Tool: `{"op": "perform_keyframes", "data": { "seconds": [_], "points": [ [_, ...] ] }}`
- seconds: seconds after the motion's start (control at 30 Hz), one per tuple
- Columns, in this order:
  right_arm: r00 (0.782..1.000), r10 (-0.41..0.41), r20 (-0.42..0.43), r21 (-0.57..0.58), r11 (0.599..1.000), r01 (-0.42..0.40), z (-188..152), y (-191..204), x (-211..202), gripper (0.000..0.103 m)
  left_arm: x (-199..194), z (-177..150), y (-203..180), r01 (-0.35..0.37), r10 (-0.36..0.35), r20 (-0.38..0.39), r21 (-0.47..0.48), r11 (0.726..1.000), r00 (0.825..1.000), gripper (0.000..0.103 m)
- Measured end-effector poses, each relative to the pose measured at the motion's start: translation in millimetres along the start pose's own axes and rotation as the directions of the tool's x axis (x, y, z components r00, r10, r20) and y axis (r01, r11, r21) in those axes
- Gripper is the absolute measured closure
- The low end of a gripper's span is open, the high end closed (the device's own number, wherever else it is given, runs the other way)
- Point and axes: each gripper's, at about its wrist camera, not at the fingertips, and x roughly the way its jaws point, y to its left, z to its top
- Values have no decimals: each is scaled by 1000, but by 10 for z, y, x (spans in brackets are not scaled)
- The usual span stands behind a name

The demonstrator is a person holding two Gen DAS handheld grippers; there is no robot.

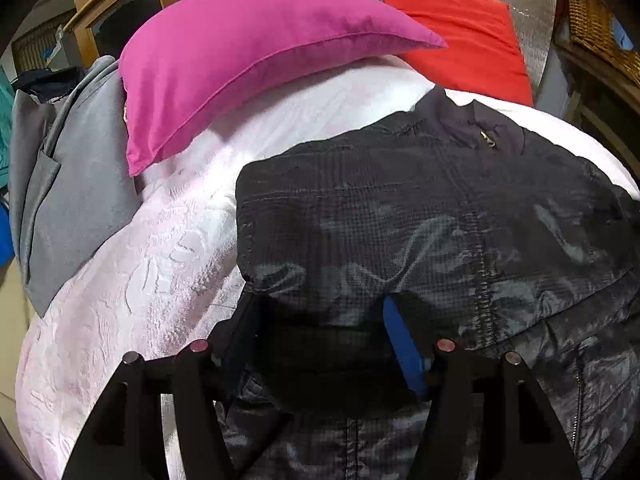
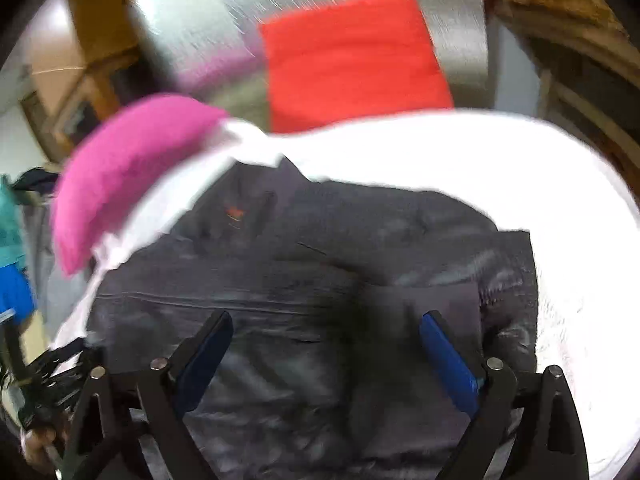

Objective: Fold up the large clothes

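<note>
A dark shiny jacket (image 1: 420,208) with a front zip lies spread on a white bedspread (image 1: 132,280), its collar at the far end. My left gripper (image 1: 320,312) is open, its jaws wide apart, low over the jacket's near left part, with a fold of fabric bunched between the fingers. In the blurred right wrist view the same jacket (image 2: 320,264) lies below my right gripper (image 2: 326,328), which is open and empty, jaws wide apart just above the fabric. The left gripper (image 2: 52,384) shows at the far left edge there.
A magenta pillow (image 1: 248,56) and a red pillow (image 1: 464,36) lie at the head of the bed. A grey garment (image 1: 76,200) hangs off the bed's left side. Wooden furniture (image 1: 120,0) and a wicker basket (image 1: 596,28) stand behind.
</note>
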Motion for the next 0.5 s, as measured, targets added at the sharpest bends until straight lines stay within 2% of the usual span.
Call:
{"op": "perform_keyframes", "data": {
  "seconds": [0.03,0.1,0.17,0.27,0.43,0.5],
  "points": [
    [999,-11,-30,-5,1000,10,-36,-33,114,6,9,-1,-10,2,-2,-1,0,1000,1000,37],
    [1000,-23,10,-47,999,24,-66,50,-1,6,-6,-10,-10,-3,3,-5,2,1000,1000,36],
    [999,28,39,-46,999,-26,-95,63,-171,6,-60,-29,11,1,-1,-6,9,1000,1000,36],
    [995,44,89,-33,999,-42,-301,-6,-529,6,-238,-90,60,8,-8,10,-7,1000,1000,36],
    [993,46,113,-29,999,-43,-894,-214,-1113,6,-675,-413,146,45,-44,40,-20,999,998,36],
    [992,51,112,1,999,-51,-1135,-408,-1287,6,-854,-638,202,59,-57,48,-34,998,997,32]
  ]
}}
